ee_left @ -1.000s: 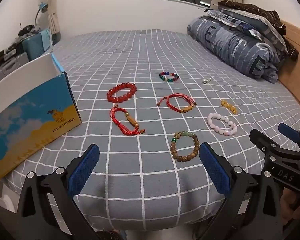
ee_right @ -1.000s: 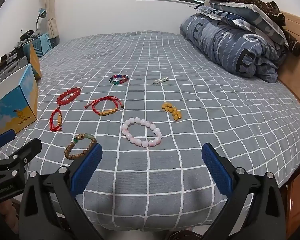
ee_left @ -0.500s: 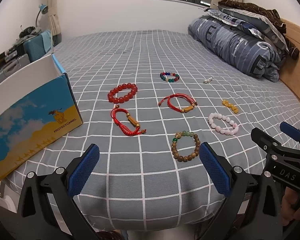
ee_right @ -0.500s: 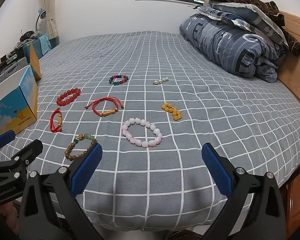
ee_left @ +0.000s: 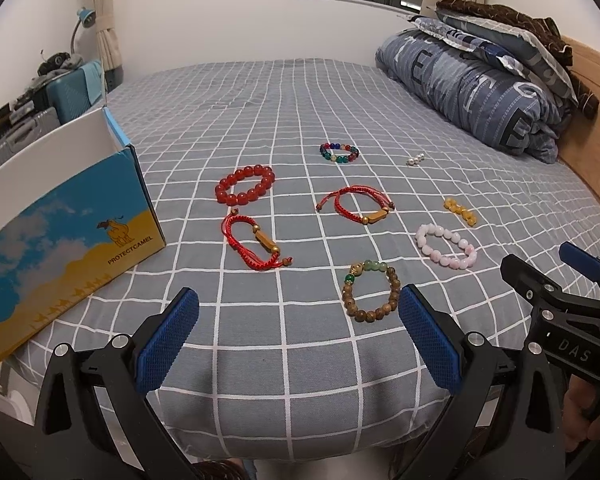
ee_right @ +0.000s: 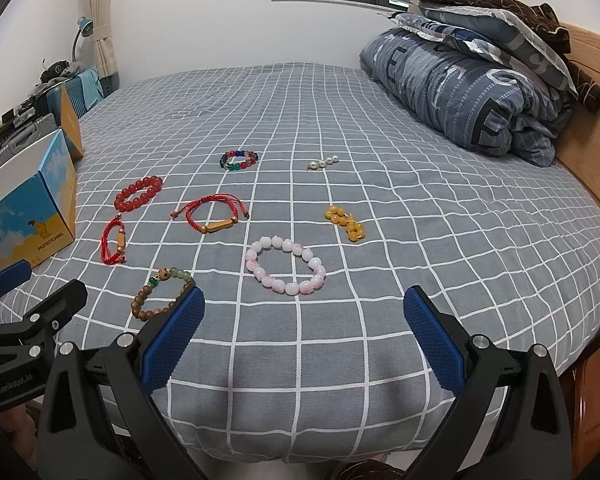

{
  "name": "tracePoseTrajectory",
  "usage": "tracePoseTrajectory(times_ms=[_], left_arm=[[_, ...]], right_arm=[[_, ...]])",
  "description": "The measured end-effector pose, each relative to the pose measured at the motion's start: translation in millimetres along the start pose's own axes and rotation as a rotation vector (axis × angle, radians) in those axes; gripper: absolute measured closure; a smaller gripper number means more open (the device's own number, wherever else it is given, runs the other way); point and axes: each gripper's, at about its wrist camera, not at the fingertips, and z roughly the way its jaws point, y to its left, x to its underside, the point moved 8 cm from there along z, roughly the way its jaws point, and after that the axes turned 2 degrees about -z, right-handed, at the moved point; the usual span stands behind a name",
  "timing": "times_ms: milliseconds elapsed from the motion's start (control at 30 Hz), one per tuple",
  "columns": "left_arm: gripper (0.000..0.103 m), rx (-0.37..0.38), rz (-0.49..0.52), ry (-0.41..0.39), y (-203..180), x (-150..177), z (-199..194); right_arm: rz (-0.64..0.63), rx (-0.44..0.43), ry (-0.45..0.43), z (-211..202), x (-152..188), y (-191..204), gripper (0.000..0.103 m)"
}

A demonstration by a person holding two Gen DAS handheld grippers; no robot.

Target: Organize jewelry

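Note:
Several bracelets lie on the grey checked bed: a red bead bracelet [ee_left: 245, 185], two red cord bracelets [ee_left: 256, 242] [ee_left: 356, 208], a brown wooden bead bracelet [ee_left: 371, 292], a pink bead bracelet [ee_right: 285, 265], a multicoloured one [ee_left: 339, 153], yellow beads [ee_right: 345, 222] and small pearls [ee_right: 322, 164]. An open blue and yellow box [ee_left: 60, 236] stands at the left. My left gripper [ee_left: 298, 332] is open and empty at the bed's near edge, just before the wooden bracelet. My right gripper [ee_right: 302, 332] is open and empty, just before the pink bracelet.
A folded blue duvet with pillows [ee_left: 484, 80] lies at the bed's right, against a wooden headboard [ee_right: 588, 92]. Suitcases and clutter [ee_left: 40, 92] stand beyond the bed's left side. The right gripper shows in the left wrist view [ee_left: 572, 288].
Both grippers have drifted slightly forward toward the bed, so the bracelets sit a little closer. Both stay open and nothing on the bed has moved.

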Motion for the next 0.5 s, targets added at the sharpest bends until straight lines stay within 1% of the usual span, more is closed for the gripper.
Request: tracePoseTrajectory(times_ms=[500], left_arm=[[0.006, -0.033, 0.004, -0.005, 0.8, 2.0, 0.5]], right_arm=[[-0.001, 0.003, -0.005, -0.3, -0.7, 0.3, 0.007]])
